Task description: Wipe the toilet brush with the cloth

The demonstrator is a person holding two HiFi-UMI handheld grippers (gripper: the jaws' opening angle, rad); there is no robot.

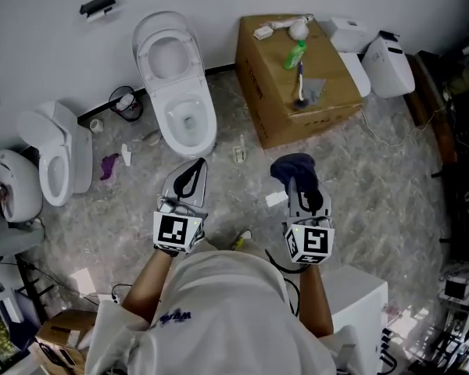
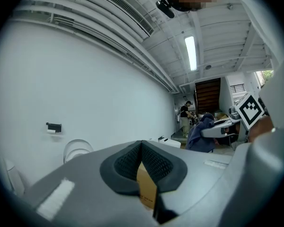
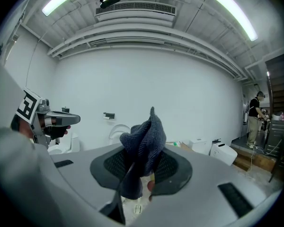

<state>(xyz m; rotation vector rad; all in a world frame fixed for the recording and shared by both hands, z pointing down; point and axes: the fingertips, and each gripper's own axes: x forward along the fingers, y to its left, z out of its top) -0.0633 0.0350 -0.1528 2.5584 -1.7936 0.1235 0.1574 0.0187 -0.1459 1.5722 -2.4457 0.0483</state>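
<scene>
Cloth [image 3: 146, 136] juts forward from right hand-held gripper [image 3: 141, 167], clamped between its jaws.

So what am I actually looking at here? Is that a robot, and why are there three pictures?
There is no robot here. A person holds a hand-held tool with two jaws in each hand, and the cubes with black-and-white squares are parts of those tools. The head view comes from a camera on the person's head that looks down. The other two views come from cameras riding on each tool, looking along its jaws.

The left gripper has its jaws together. A tan strip shows low between them, and I can't tell what it is. The right gripper is shut on a dark blue cloth.

On the marbled floor ahead stand a white toilet and a cardboard box. On the box are a green bottle and other small items.
</scene>
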